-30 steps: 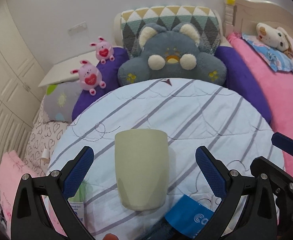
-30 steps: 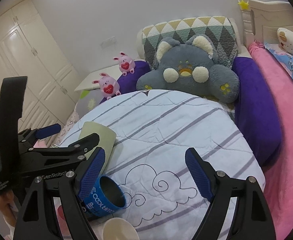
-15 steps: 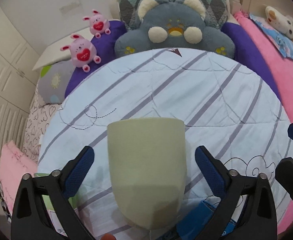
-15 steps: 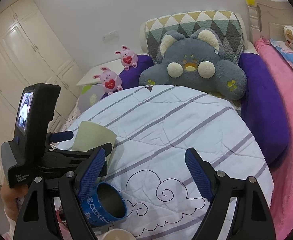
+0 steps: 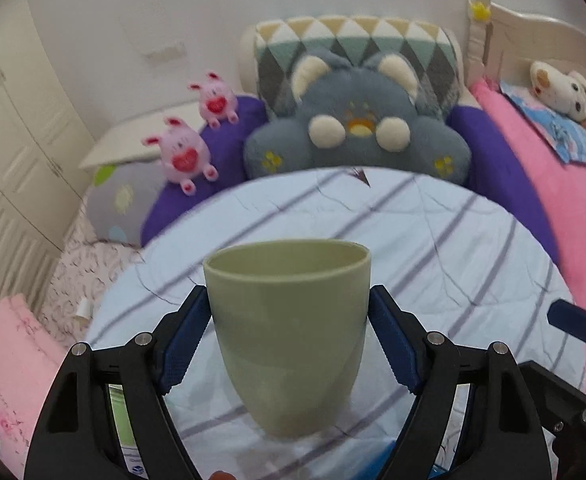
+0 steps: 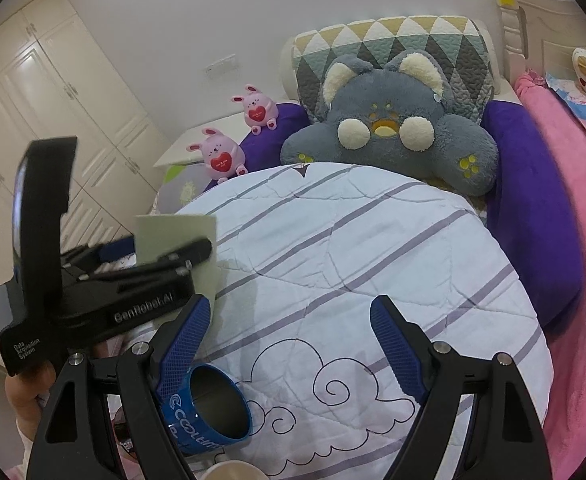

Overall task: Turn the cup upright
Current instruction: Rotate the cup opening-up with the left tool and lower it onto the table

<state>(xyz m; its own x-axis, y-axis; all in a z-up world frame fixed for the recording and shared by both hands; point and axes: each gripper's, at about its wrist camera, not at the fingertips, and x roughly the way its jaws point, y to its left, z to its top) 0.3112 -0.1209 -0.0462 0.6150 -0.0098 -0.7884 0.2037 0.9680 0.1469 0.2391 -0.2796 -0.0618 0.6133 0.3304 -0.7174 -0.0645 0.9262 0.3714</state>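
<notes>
Cup (image 5: 287, 332) is sitting mouth-up, clamped between the left gripper (image 5: 289, 344) pads above the quilt (image 5: 453, 264), so lowering and releasing looks next, while the right gripper (image 6: 289, 354) is hanging open beside it.

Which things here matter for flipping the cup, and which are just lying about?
In the job:
green cup, held rim up, clear of the quilt
left tool, shut on the cup

Lying about:
blue mug by the open right tool
grey plush
pink bunnies
white plush
</notes>
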